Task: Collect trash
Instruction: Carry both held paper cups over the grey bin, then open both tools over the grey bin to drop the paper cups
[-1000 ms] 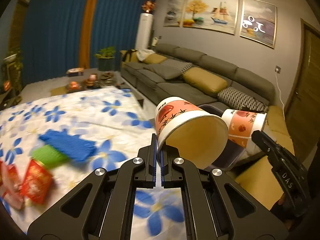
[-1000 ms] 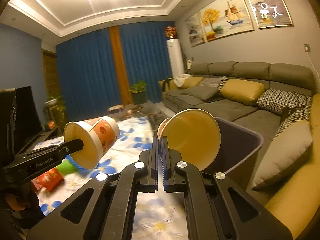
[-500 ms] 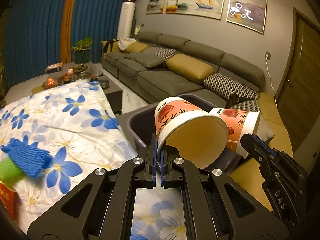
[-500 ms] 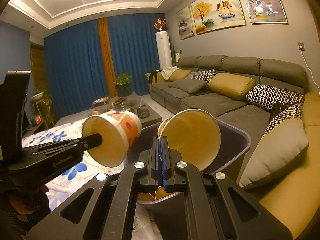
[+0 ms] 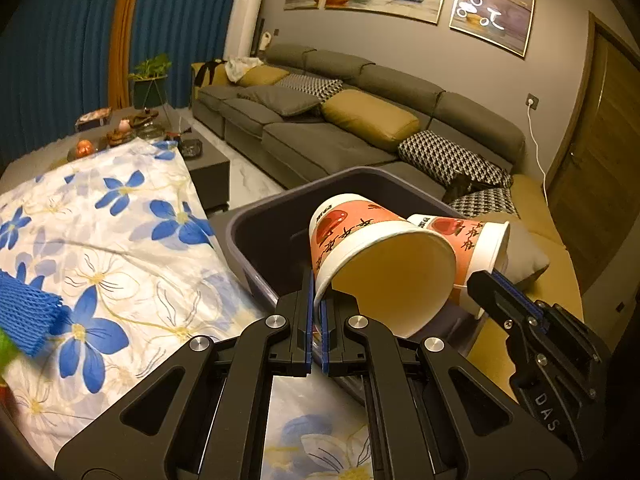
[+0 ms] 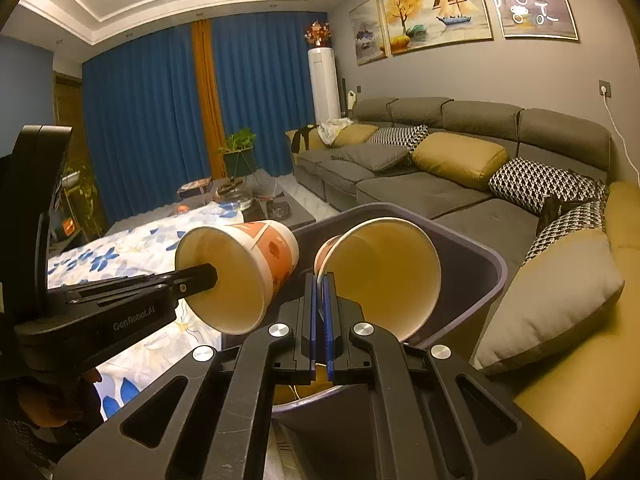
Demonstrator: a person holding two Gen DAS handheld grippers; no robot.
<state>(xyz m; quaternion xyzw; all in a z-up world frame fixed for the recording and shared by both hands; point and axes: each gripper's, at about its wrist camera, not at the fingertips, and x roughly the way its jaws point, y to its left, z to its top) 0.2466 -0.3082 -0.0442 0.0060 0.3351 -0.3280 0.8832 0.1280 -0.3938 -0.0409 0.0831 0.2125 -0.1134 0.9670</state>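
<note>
We are pinching a paper cup in each pair of tongs: left tongs [image 5: 316, 312] clamping the left cup's [image 5: 372, 256] rim, right tongs [image 6: 320, 308] clamping the right cup's [image 6: 384, 272]. Both cups are lying tilted, mouths facing us, bases pointing over the grey bin [image 5: 256, 232] beside the floral surface [image 5: 120, 240].

Long grey sectional sofa [image 6: 420, 184] along the wall, strewn with mustard cushions [image 6: 460, 158] and black-and-white houndstooth pillows [image 6: 536, 184]. Above it, framed paintings [image 6: 436, 4] of a tree and a sailing ship. Blue curtains [image 6: 148, 120] with an orange stripe at the far end, beside a white standing air conditioner [image 6: 325, 82] and a potted plant [image 6: 238, 144].
</note>
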